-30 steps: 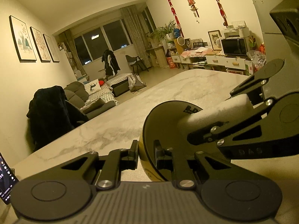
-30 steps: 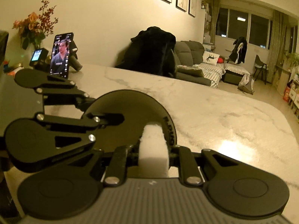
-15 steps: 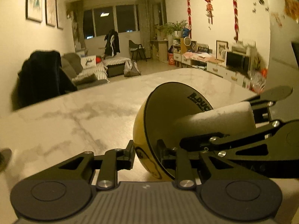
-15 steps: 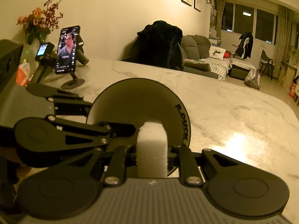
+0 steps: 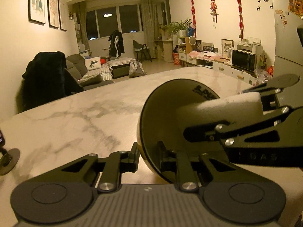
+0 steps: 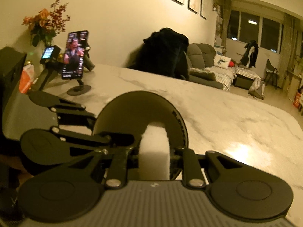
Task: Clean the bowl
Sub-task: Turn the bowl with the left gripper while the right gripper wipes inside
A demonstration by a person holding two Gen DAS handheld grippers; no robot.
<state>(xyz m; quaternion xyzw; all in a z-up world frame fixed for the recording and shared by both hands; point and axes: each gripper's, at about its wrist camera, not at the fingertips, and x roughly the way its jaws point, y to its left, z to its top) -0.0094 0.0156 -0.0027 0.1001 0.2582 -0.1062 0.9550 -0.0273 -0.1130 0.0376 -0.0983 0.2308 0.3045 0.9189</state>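
Note:
A bowl (image 5: 166, 109), yellow outside and dark inside, is held tipped on its side above the marble table (image 5: 75, 117). My left gripper (image 5: 148, 157) pinches its lower rim, one finger outside the wall and one inside, and its jaws are closing on that rim. My right gripper (image 6: 154, 151) is shut on a white sponge (image 6: 154, 147). The sponge (image 5: 223, 109) reaches into the bowl (image 6: 136, 109) from the right and its tip lies against the inner wall. How far the sponge goes in is hidden by the fingers.
A phone on a stand (image 6: 73, 54), a small lit device (image 6: 49, 52) and a vase of flowers (image 6: 45, 24) stand at the table's far left corner. A chair draped with a dark coat (image 5: 47, 75) sits beyond the far edge.
My left gripper has rolled and the bowl has turned with it, its opening now facing more to the right. The sponge stays inside the bowl in the right gripper.

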